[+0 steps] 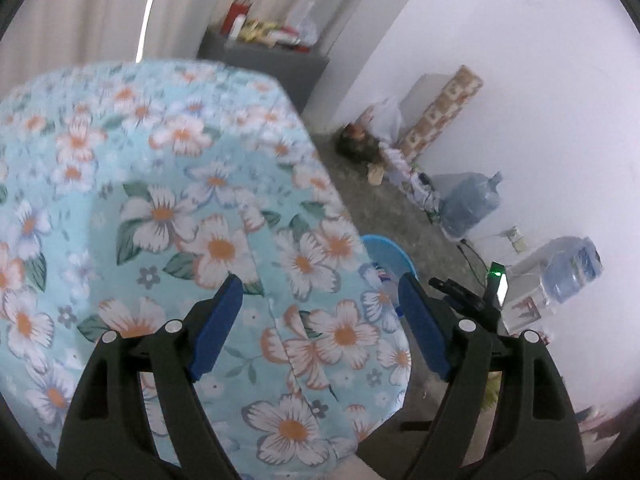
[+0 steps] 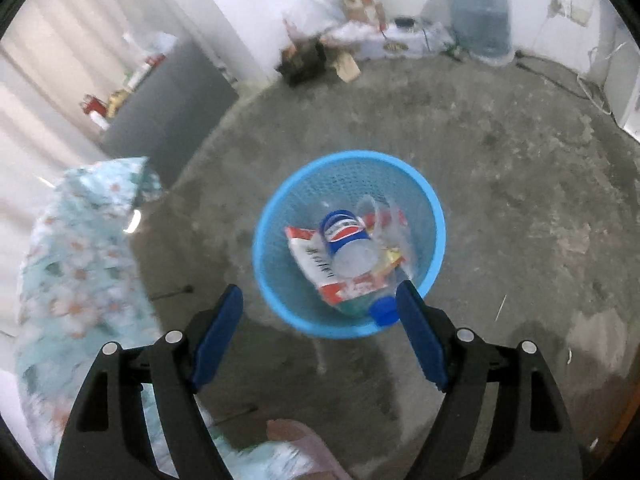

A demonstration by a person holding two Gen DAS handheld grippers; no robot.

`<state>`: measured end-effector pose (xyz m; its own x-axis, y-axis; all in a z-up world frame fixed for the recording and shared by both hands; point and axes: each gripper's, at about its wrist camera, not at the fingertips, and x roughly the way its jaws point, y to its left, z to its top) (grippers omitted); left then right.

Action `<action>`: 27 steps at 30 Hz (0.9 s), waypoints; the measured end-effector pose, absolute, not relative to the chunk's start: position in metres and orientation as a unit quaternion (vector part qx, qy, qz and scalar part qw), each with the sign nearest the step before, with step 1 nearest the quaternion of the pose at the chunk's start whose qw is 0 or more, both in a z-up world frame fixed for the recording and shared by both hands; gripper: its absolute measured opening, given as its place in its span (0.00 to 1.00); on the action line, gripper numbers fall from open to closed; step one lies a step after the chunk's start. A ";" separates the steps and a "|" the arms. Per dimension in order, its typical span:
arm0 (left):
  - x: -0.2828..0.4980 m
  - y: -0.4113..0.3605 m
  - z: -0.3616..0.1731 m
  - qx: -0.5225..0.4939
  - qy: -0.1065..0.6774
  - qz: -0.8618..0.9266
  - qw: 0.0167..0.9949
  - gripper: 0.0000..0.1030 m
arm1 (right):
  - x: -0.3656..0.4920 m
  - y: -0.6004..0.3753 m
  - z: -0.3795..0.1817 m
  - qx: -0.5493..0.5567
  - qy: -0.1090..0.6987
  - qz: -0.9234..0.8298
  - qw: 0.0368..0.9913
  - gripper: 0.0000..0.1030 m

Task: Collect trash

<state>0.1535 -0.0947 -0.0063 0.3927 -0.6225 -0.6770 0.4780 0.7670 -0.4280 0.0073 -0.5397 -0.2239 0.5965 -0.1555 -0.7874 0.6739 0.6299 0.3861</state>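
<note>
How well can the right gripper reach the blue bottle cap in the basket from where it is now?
Probably yes. The right gripper is open and empty, above the blue mesh basket. The basket has no lid, and the blue bottle cap lies on top of the trash near the closer rim, just beside the gripper's right finger.

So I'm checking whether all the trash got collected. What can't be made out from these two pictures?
- Left wrist view: most of the blue basket is hidden behind the floral cloth; its contents don't show.
- Right wrist view: the basket's bottom is covered by the bottle and wrappers.
- Right wrist view: the right finger hides part of the basket's near rim.
- Both views: the clutter by the far wall is blurred.
</note>
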 end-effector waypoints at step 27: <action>0.052 0.022 0.062 -0.082 0.312 -0.152 0.934 0.91 | -0.034 -0.259 0.004 0.149 0.233 -0.064 0.959 0.94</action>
